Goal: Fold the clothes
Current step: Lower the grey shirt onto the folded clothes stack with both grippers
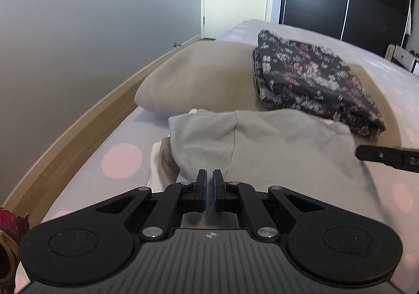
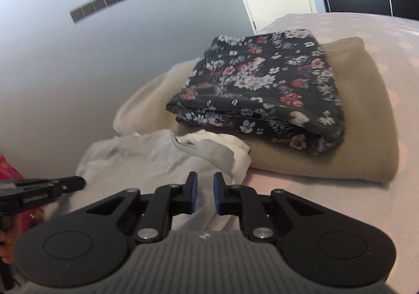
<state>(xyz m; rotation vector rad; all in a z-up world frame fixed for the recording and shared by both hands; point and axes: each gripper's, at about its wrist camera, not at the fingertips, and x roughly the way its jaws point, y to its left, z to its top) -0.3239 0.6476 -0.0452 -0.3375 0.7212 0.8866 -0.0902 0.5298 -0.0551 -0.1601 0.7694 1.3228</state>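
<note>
Black linkage arms and a ribbed grey housing fill the bottom of the left wrist view, and the left gripper [image 1: 209, 176] sits at lower centre with its blue-padded jaws drawn almost together; whether a thin edge of cloth is caught between them I cannot tell. Just beyond its tips lies the pale grey garment [image 1: 259, 142], spread across the middle of the frame on the dotted bedsheet [image 1: 121, 160]. Behind it, a folded floral garment [image 1: 314, 79] rests on a beige blanket [image 1: 204, 79] at upper centre. This gripper tilts down toward the bed, and the other tool's tip pokes in at the right edge.

From the right wrist view, the right gripper [image 2: 205, 186] at lower centre shows a clear gap between its pads, nothing pinched, hovering over the same garment, which looks white here, its collar [image 2: 207, 150] just ahead. It too points downward, and the picture is blurred and canted. The floral piece sits upper right of centre.

To fold well, I judge each hand should take a matching corner or hem, pull the cloth flat, then carry both edges over evenly so no crease bunches.
</note>
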